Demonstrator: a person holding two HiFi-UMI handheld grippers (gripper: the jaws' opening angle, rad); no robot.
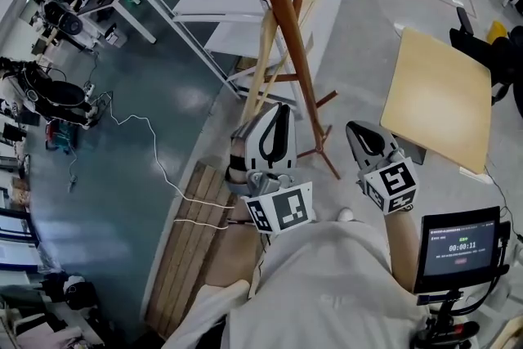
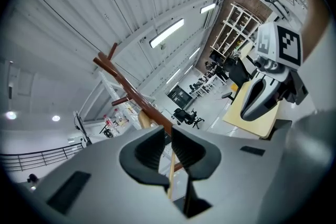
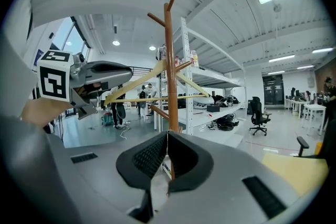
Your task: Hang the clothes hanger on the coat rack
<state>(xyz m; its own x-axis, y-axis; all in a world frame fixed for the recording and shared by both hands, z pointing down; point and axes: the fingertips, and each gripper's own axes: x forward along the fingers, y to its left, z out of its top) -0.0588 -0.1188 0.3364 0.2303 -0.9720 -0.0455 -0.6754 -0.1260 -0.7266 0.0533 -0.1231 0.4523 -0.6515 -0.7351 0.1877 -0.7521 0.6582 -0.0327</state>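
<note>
the coat rack (image 1: 280, 12) is cut off by the head view's top edge. of the clothes hanger (image 1: 263, 53), the lower end is hidden behind the left gripper (image 1: 282, 112). distant people (image 3: 118, 105) in the right gripper view cannot be made out.

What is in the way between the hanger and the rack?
Nothing visible. The hanger already sits right against the rack, and the left gripper holds its end.

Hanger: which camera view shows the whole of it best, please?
The right gripper view: the whole wooden hanger shows there, its triangle against the coat rack. The head view shows only pale bars beside the pole. The left gripper view shows only one thin bar.
</note>
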